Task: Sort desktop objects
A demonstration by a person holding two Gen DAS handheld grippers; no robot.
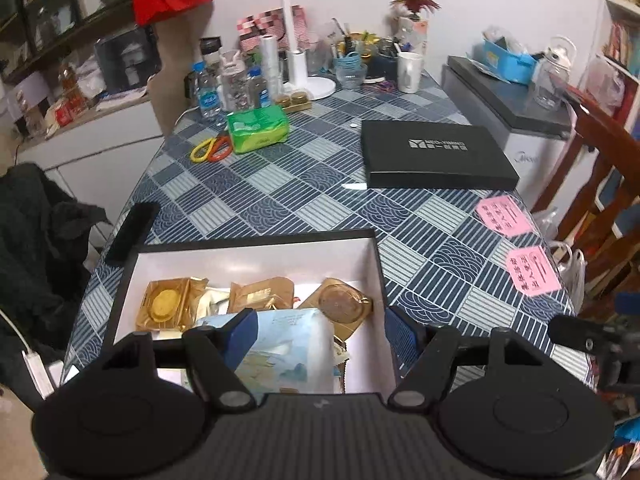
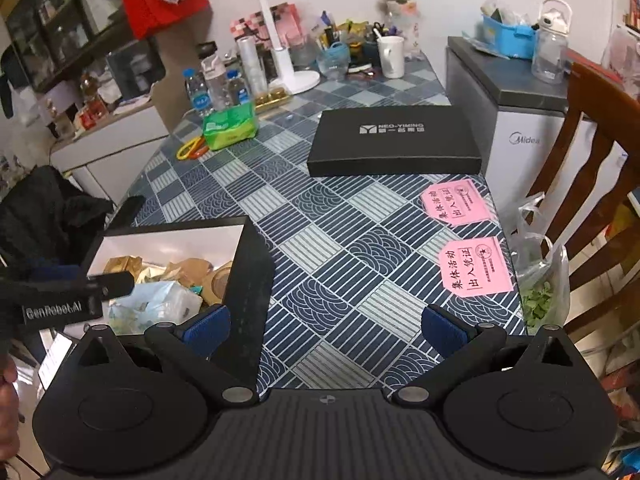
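The open box (image 1: pixel 256 258) sits low centre in the left wrist view and lower left in the right wrist view, on the patterned table (image 1: pixel 304 196). It already holds gold packets (image 1: pixel 168 304) and a pale blue pack (image 1: pixel 280 344). Its black lid (image 1: pixel 436 152) lies apart, upper right of centre. Left gripper (image 1: pixel 320 330): jaws wide apart, one pad over the pale blue pack, the other at the box's right wall; nothing appears clamped, though contact with the pack cannot be ruled out. Right gripper (image 2: pixel 324 326): jaws wide apart over bare tablecloth just right of the box, holding nothing. Loose items outstanding: two pink cards (image 2: pixel 474 266) at right, a green pack (image 1: pixel 258 128) and coloured rings (image 1: pixel 212 148) at upper left. Judgement: both tongs stand between placements. The next move calls for the right gripper to reach forward to the nearer pink card, which lies flat and will need an edge pick.
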